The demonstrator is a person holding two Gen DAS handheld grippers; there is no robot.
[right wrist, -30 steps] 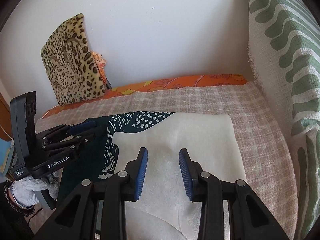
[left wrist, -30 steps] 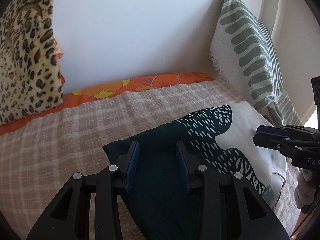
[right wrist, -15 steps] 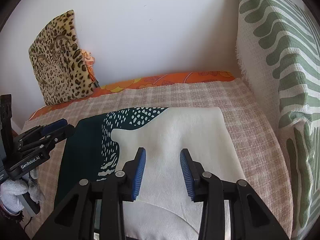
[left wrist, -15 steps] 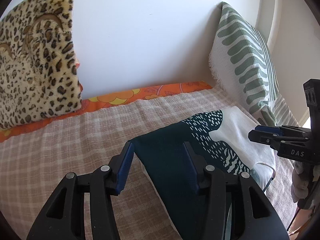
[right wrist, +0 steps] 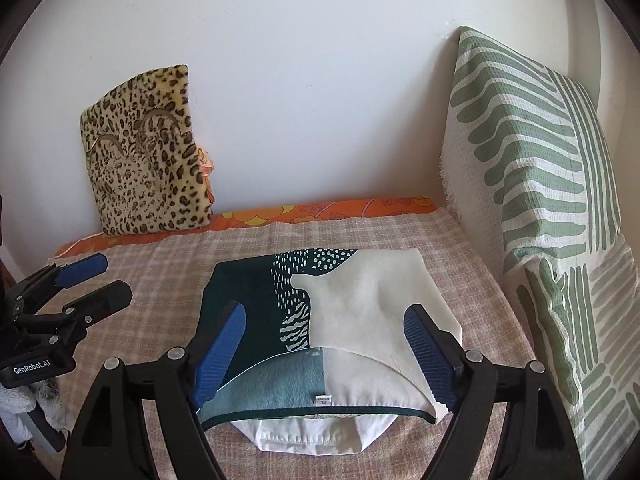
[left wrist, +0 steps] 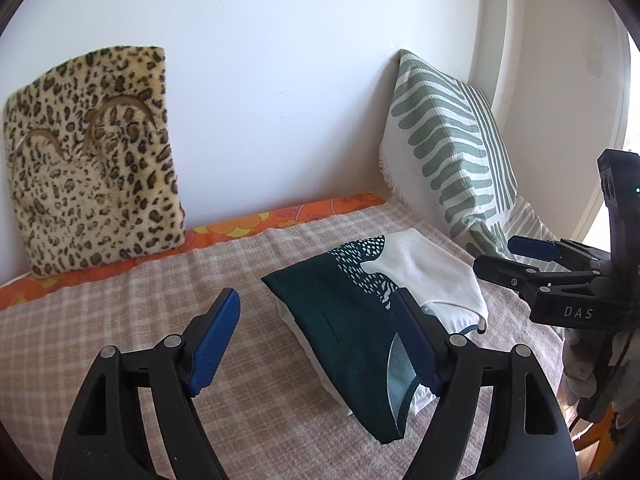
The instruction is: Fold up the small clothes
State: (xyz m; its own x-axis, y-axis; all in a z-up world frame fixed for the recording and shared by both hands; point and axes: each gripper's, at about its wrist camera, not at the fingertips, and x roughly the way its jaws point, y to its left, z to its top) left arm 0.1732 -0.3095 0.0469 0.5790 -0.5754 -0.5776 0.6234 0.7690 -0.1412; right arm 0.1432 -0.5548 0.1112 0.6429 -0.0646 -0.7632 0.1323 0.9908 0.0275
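A small garment, dark teal and cream with a dotted print, lies folded flat on the checked bed cover; its neckline faces me in the right wrist view. It also shows in the left wrist view. My left gripper is open and empty, held above the garment's left side; it shows at the left of the right wrist view. My right gripper is open and empty over the garment's near edge; it shows at the right of the left wrist view.
A leopard-print cushion leans on the white wall at back left. A green-and-white leaf-pattern pillow stands along the right side. An orange floral sheet shows at the back edge of the checked cover.
Both grippers have opened wide and pulled back and up from the garment, which now lies released and folded on the cover.
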